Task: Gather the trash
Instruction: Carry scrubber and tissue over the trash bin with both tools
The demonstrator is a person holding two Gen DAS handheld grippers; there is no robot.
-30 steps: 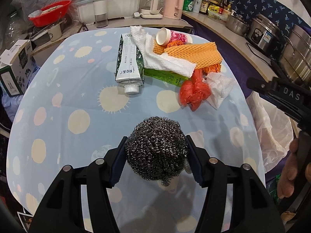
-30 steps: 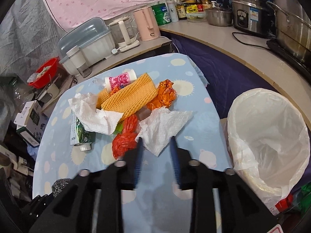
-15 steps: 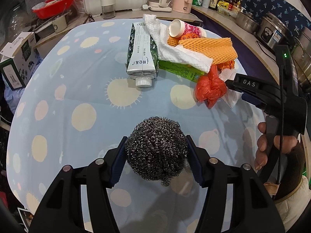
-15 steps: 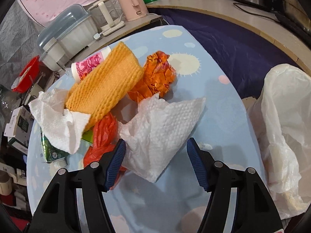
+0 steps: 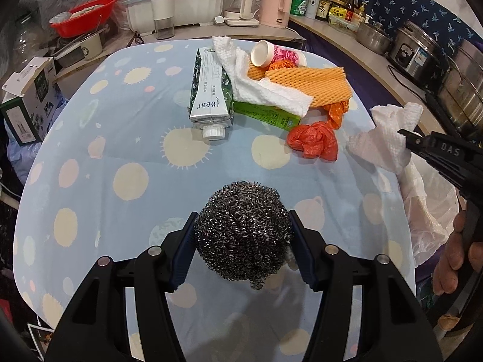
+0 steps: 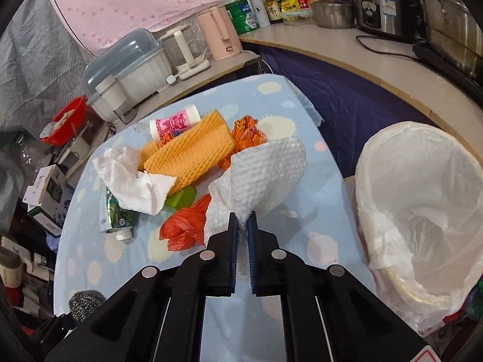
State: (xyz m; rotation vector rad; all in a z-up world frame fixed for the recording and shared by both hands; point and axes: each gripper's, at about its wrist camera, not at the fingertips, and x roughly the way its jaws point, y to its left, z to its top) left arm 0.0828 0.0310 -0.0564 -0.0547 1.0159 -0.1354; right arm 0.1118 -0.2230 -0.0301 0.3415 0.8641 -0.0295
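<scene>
My left gripper is shut on a steel wool ball and holds it above the near part of the blue spotted table. My right gripper is shut on a white paper towel and holds it lifted above the table's right side; it also shows in the left wrist view. On the table lie a milk carton, another paper towel, orange foam netting, a pink cup, a green box and a red plastic bag.
A bin lined with a white bag stands to the right of the table. Behind are a counter with kettles, a dish rack, pots and a red basin. Boxes stand at the left.
My right gripper closed on the white paper towel and lifted it off the table, pulling back toward the bin. My left gripper kept holding the steel wool ball in place.
</scene>
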